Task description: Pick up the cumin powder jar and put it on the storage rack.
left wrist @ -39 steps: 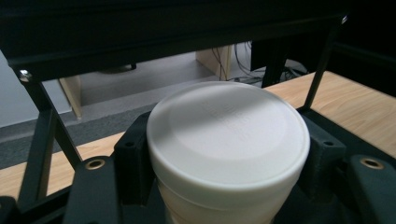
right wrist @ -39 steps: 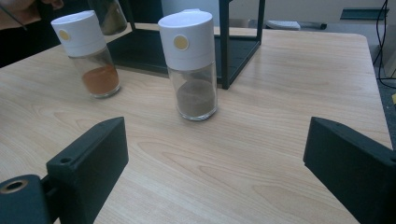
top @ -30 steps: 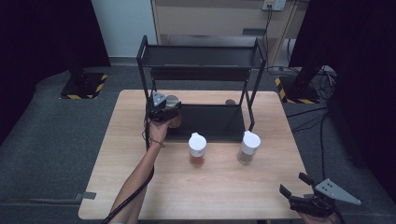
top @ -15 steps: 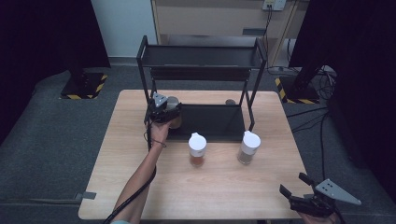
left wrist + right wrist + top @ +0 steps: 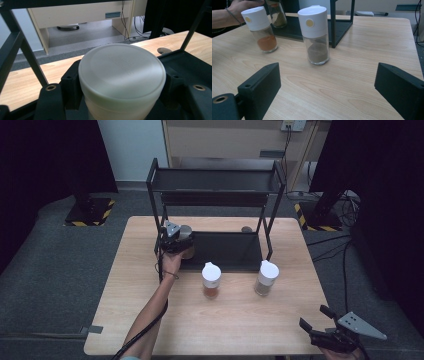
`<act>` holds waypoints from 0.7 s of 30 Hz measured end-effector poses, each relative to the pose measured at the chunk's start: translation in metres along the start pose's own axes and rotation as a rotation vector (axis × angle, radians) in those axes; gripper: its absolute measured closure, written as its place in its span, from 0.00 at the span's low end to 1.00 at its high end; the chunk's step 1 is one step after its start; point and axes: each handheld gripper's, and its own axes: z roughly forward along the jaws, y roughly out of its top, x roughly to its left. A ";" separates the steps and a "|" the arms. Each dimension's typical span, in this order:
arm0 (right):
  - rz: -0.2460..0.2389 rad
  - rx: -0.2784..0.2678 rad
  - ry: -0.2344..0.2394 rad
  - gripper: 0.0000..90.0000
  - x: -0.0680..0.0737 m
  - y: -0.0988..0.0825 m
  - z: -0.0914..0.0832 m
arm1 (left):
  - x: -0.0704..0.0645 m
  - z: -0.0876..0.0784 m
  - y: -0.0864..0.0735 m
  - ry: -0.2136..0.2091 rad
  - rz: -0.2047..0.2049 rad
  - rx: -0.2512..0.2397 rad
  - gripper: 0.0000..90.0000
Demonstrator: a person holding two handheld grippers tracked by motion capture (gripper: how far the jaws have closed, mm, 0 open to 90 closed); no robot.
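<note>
Nothing had shifted much since the earlier frames: our left gripper [image 5: 181,245] stayed at the front left corner of the black rack [image 5: 220,251], and our right gripper [image 5: 320,327] stayed at the table's [image 5: 150,320] near right corner. We had the left jaws clamped on a spice jar [image 5: 122,80], its white lid sitting squarely between them and the jar held over the rack's lower shelf. Our right jaws stood wide apart with nothing between them. Ahead of them, on the table in front of the rack, stood a jar of orange spice [image 5: 211,280] and a jar of brown spice [image 5: 266,277], well apart.
</note>
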 end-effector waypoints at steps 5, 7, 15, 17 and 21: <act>-0.002 0.001 0.002 0.08 0.000 0.000 0.000 | -0.001 -0.001 -0.001 -0.003 0.016 -0.004 0.36; -0.001 0.001 0.001 0.08 0.000 0.000 0.000 | 0.000 -0.001 -0.002 -0.003 0.010 -0.007 0.36; -0.001 -0.001 0.002 0.08 0.000 0.000 0.000 | 0.003 -0.001 0.000 -0.012 0.002 -0.001 0.36; -0.002 -0.001 0.003 0.08 0.000 0.000 0.000 | 0.006 -0.002 0.000 -0.024 -0.009 -0.010 0.32; -0.002 -0.001 0.005 0.08 0.000 0.000 0.000 | 0.002 -0.003 0.006 -0.016 0.022 0.002 0.21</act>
